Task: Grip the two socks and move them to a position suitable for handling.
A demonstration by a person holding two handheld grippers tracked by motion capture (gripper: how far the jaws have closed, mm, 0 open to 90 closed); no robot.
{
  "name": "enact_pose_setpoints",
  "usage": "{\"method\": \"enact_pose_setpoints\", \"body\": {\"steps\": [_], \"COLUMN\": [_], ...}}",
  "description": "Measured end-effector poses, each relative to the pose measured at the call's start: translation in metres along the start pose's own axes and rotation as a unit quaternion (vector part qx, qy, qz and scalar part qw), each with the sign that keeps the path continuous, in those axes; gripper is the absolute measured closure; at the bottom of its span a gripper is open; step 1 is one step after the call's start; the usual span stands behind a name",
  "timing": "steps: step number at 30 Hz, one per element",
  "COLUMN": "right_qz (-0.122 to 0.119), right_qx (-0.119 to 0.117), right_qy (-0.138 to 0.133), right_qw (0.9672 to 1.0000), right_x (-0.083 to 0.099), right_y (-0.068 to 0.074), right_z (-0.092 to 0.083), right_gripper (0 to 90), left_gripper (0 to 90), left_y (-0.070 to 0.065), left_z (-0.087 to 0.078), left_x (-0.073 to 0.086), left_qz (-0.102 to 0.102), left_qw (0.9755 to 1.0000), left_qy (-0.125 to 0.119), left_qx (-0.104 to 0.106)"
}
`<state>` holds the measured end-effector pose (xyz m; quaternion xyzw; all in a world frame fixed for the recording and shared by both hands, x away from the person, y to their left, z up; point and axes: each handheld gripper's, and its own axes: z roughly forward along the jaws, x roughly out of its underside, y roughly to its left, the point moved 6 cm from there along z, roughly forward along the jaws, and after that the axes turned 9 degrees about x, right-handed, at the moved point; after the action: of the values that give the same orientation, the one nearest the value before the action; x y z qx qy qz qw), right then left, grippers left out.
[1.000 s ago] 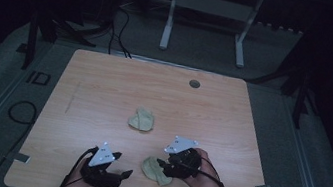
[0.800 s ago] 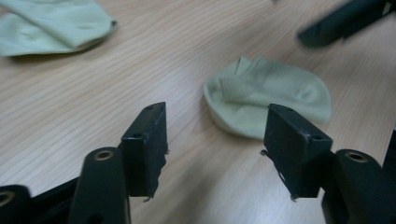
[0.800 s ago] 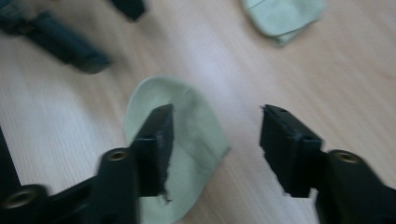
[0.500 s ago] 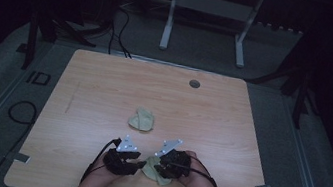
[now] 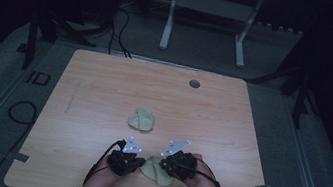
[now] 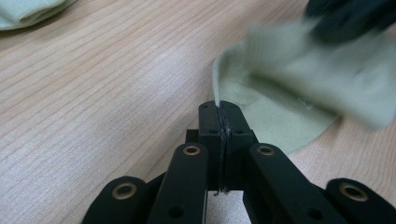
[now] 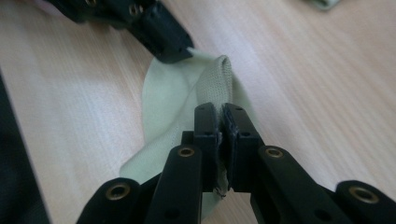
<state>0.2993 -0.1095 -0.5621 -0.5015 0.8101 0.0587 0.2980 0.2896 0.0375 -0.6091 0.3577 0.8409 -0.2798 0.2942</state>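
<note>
Two pale green cloths on one wooden desk [image 5: 103,93]: near cloth [image 5: 154,170] at the front edge, gripped at opposite sides, presumably for spreading or folding; second cloth [image 5: 142,119], crumpled, lying apart toward the desk's middle, untouched. Left claw [image 6: 219,109], jaws just closed, pinched tight on the thin left hem. Right claw [image 7: 219,114], likewise just closed, clamped on a raised fold of the same cloth. Two claws, two hands, one round grommet hole [image 5: 194,84] near the far edge.

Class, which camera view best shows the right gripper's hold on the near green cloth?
The right gripper view: the right gripper pinches a raised fold of the near green cloth. The high view shows it small; the left gripper view blurs it.
</note>
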Motion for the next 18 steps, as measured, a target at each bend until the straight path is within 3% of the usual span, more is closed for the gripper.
{"method": "enact_pose_setpoints", "body": {"steps": [4, 7, 10, 13, 17, 18], "right_qz": [0.017, 0.056, 0.082, 0.108, 0.133, 0.143], "right_qx": [0.019, 0.049, 0.058, 0.080, 0.074, 0.072], "right_qy": [-0.017, -0.036, -0.040, -0.030, -0.024, -0.014], "right_qw": [0.9995, 0.9966, 0.9941, 0.9904, 0.9881, 0.9870], "right_x": [0.001, 0.010, 0.021, 0.037, 0.051, 0.062], "right_y": [-0.008, -0.022, -0.029, -0.038, -0.042, -0.043], "right_z": [-0.016, -0.039, -0.051, -0.055, -0.055, -0.051], "right_gripper": [84.5, 84.4, 84.3, 84.3, 84.0, 83.7], "left_gripper": [88.4, 88.5, 88.5, 88.4, 88.4, 88.5], "left_y": [-0.001, -0.002, -0.003, -0.005, -0.007, -0.011], "left_z": [-0.001, -0.002, -0.004, -0.004, -0.004, -0.004], "left_x": [0.000, 0.002, 0.003, 0.004, 0.005, 0.006], "left_qz": [-0.001, -0.009, -0.014, -0.011, -0.010, -0.014], "left_qw": [1.0000, 0.9999, 0.9998, 0.9997, 0.9996, 0.9997], "left_qy": [0.004, 0.005, 0.006, 0.010, 0.012, 0.010], "left_qx": [-0.005, -0.006, -0.011, -0.020, -0.022, -0.018]}}
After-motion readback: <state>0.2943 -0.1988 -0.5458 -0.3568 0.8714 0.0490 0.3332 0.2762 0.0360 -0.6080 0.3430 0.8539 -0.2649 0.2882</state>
